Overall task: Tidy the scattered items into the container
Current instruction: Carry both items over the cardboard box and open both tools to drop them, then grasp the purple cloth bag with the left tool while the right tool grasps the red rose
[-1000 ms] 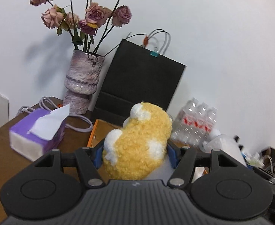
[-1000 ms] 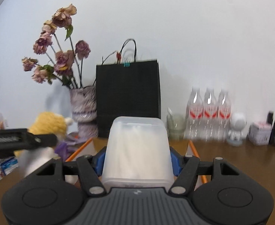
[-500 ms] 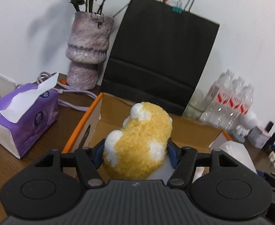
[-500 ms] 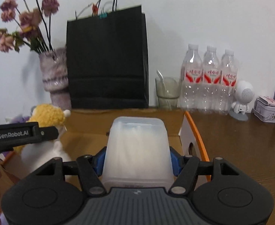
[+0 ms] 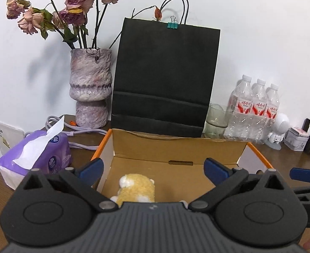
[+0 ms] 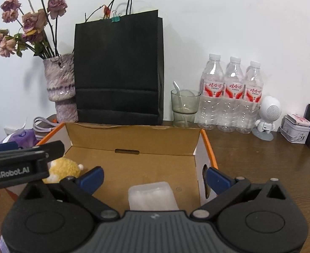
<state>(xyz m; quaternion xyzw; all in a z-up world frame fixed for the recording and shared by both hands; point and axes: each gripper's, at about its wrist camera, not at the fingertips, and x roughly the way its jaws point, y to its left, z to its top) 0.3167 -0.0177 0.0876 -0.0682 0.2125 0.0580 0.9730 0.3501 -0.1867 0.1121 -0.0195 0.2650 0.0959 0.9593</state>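
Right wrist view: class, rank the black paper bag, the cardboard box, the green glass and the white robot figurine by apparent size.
1. cardboard box, nearer the camera
2. black paper bag, close to it in extent
3. green glass
4. white robot figurine, roughly alike

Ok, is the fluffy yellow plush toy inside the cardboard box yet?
Inside. The fluffy yellow plush toy lies on the floor of the cardboard box, clear of the open left gripper.

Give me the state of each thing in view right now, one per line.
left gripper: open, jaws just opened, nothing between the pads
right gripper: open, jaws just opened, empty
yellow plush toy: lying in the box
white plastic container: resting on the box floor
cardboard box: open-topped
glass cup: upright, spoon inside
water bottles: upright, capped
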